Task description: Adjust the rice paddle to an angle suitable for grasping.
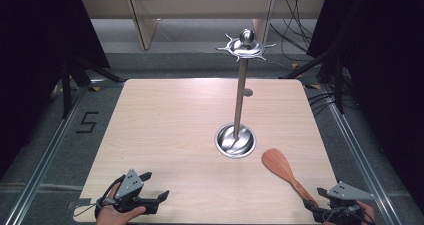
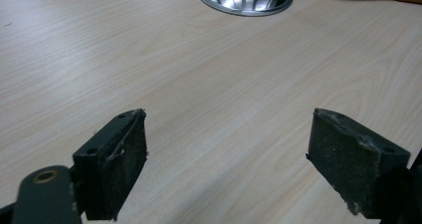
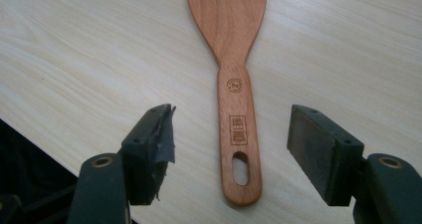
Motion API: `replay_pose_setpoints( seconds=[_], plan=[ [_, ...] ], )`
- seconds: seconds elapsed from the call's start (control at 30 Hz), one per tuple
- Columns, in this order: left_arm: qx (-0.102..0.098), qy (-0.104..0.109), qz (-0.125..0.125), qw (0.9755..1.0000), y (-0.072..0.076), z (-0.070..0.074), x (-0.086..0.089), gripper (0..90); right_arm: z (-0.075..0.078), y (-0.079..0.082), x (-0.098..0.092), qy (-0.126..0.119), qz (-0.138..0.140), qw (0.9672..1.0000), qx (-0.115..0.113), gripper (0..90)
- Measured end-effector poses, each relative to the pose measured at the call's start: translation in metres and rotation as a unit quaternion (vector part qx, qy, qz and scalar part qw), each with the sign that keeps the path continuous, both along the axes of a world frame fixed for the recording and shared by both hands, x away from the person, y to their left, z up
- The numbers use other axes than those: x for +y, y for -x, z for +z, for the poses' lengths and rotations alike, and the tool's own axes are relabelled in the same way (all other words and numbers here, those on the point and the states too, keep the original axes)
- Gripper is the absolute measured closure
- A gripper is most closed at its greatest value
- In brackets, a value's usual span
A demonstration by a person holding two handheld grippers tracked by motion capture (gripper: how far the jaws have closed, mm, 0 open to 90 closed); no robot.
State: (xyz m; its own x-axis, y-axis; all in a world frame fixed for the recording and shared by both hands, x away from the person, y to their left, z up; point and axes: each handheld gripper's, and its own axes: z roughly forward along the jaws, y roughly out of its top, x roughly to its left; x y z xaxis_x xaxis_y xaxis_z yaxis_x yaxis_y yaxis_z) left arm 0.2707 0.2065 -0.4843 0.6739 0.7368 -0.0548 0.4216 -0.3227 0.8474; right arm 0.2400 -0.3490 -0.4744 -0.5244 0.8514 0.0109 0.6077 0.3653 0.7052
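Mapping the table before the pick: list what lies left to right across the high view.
Left gripper → metal stand on its round base → wooden spatula → right gripper, jaws open around the spatula's handle end.

The wooden spatula [image 3: 234,84] is coloured a warm reddish brown, with a round mark and a small block stamped darker on its handle. The bench [image 1: 165,130] is finished in pale wood grain. The utensil stand [image 1: 236,141] is polished silver. Both hand-held grippers are black, with grey plates.
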Motion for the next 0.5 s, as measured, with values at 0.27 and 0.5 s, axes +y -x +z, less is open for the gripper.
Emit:
replay_pose_setpoints(
  seconds=[0.27, 0.5],
  plan=[
    [0.006, 0.005, 0.004, 1.0, 0.001, -0.001, -0.001, 14.9, 0.001, 0.002, 0.004, 0.017, 0.019, 0.9997, -0.004, 53.7],
    [0.006, 0.009, 0.006, 0.9999, 0.001, -0.001, -0.002, 14.9, -0.001, 0.003, 0.012, 0.036, 0.039, 0.9986, 0.002, 74.5]
  ],
)
